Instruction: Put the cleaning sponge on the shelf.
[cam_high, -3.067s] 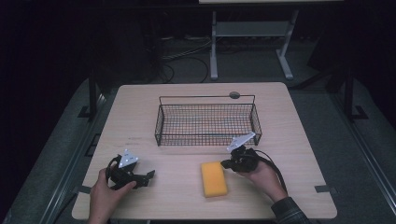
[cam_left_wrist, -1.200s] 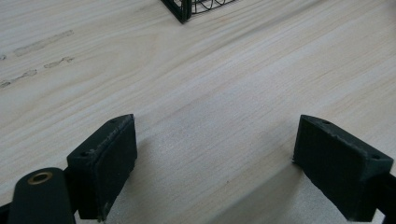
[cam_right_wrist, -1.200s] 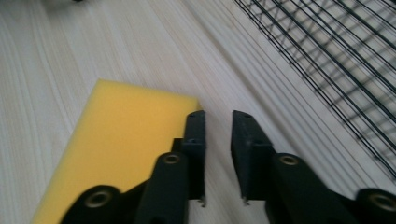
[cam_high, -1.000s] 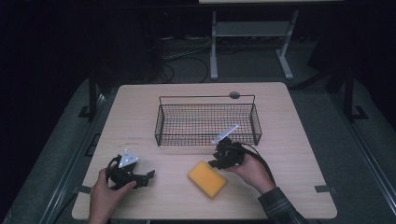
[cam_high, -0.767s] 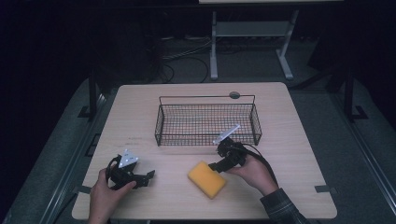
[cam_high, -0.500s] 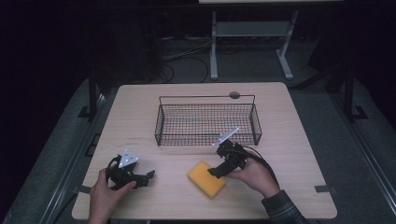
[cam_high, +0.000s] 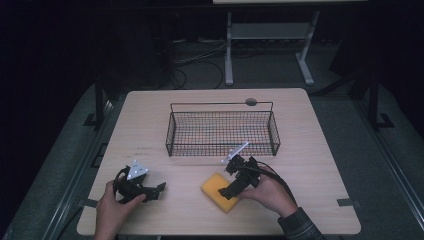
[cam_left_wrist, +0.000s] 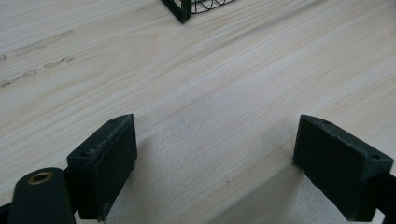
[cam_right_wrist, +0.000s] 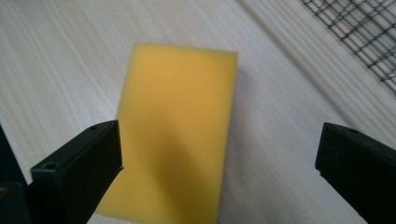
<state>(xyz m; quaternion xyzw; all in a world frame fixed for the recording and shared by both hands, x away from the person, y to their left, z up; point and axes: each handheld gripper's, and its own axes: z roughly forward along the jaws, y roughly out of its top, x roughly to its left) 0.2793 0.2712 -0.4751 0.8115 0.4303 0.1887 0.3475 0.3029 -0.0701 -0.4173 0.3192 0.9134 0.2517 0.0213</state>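
A yellow sponge (cam_high: 217, 189) lies flat on the wooden table (cam_high: 320, 145), in front of the black wire basket (cam_high: 222, 129). My right gripper (cam_high: 230, 192) hovers over the sponge's right end, tilted down toward it. Its jaws have just been opening and now stand wide apart. In the right gripper view the sponge (cam_right_wrist: 175, 126) lies between and beyond the jaws, and neither pad touches it. My left gripper (cam_high: 159, 191) rests low near the table's front left, open, with bare wood (cam_left_wrist: 210, 116) between its jaws.
The wire basket stands in the table's middle; its corner (cam_left_wrist: 182, 9) shows in the left gripper view and its mesh (cam_right_wrist: 359, 32) at the top right of the right gripper view. A round grommet (cam_high: 251, 102) sits behind the basket. A metal stand (cam_high: 270, 35) is on the floor beyond.
The right gripper slid left over the sponge and spread its jaws wide. The sponge sits further left and turned compared with three seconds ago. The left gripper stayed put.
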